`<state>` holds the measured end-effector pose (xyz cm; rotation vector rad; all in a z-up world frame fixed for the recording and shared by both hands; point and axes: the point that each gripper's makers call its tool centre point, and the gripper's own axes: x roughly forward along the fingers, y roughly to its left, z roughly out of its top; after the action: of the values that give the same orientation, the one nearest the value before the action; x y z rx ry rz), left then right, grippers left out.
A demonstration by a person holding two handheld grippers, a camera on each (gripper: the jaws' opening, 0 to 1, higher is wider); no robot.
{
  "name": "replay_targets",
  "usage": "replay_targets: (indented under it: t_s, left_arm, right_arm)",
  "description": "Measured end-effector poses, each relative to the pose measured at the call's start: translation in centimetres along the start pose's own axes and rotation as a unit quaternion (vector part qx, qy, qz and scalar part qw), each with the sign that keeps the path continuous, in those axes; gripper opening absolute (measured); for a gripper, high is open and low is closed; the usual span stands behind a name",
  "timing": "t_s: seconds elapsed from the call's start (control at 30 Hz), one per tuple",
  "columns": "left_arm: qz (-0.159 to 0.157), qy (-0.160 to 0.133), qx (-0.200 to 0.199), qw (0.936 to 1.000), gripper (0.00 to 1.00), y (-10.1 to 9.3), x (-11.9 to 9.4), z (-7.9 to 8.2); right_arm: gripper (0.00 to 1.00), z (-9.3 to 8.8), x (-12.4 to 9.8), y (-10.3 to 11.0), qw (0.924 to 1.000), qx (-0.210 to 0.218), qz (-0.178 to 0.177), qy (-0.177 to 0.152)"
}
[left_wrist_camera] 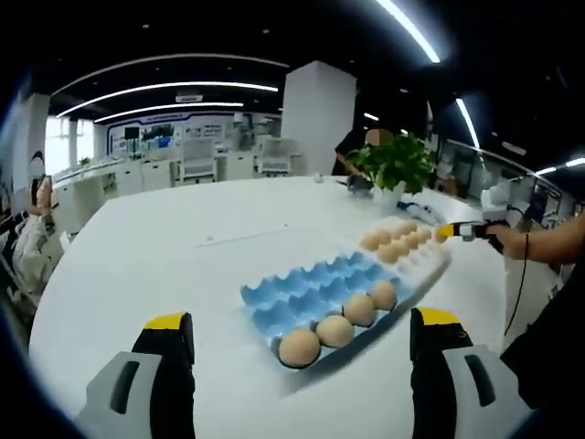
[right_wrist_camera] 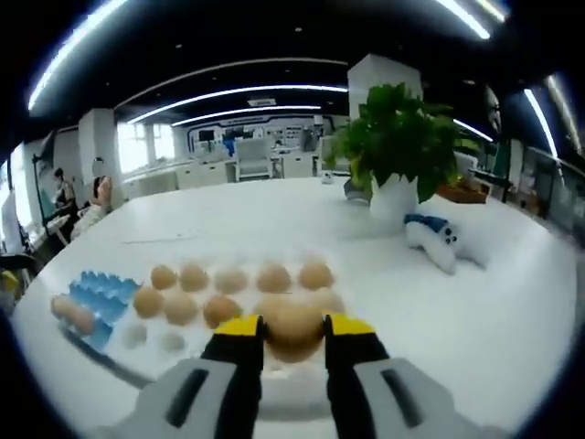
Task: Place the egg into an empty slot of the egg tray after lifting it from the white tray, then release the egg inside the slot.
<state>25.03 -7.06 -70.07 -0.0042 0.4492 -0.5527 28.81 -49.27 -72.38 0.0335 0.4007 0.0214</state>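
- The right tongs (right_wrist_camera: 292, 331), seen in the right gripper view, are pinching an egg (right_wrist_camera: 292, 329) between their yellow tips, one tip on each side of it.
- That egg sits at the near edge of the white tray (right_wrist_camera: 174, 346). I cannot tell whether it has left its cup or rests there.
- More eggs (right_wrist_camera: 233, 279) lie in two rows in the white tray beyond the held one.
- The blue egg tray (left_wrist_camera: 302, 297) lies touching the white tray, end to end, on a white desk (left_wrist_camera: 164, 256).
- In the left gripper view, four eggs (left_wrist_camera: 335, 329) fill the blue tray's near row. The slots behind them look empty.
- The left tongs (left_wrist_camera: 302, 343) are spread wide and hold nothing, hovering over the desk just in front of the blue tray.
- In that same view the right tongs reach the white tray from its far end, held by a person's hand (left_wrist_camera: 512, 242).
- A potted plant (right_wrist_camera: 398, 151) and a small white toy (right_wrist_camera: 439, 240) stand on the desk, well beyond the white tray.
- To do this step well, my judgement: keep the squeeze light but steady, lift straight up until clear of neighbouring eggs, and carry it level.
- Choose an empty slot behind the filled row, lower until the egg is seated, and only then open.
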Motion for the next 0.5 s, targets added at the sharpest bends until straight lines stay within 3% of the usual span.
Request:
replay_targets:
  t_s: [0.2, 0.3, 0.5]
  left_arm:
    - [-0.005, 0.000, -0.002, 1.0000, 0.99, -0.2, 0.1, -0.1]
    - [-0.007, -0.002, 0.003, 1.0000, 0.99, -0.5, 0.2, 0.0]
    - [-0.013, -0.002, 0.011, 0.9998, 0.97, -0.7, 0.2, 0.0]
  right_arm:
    - [0.25, 1.6, -0.3, 6.5, 0.9964, -0.020, 0.080, -0.018]
    - [0.25, 1.4, -0.2, 10.4, 0.9911, -0.021, 0.131, -0.013]
    - [0.25, -0.2, 0.2, 15.2, 0.9823, -0.038, 0.183, 0.008]
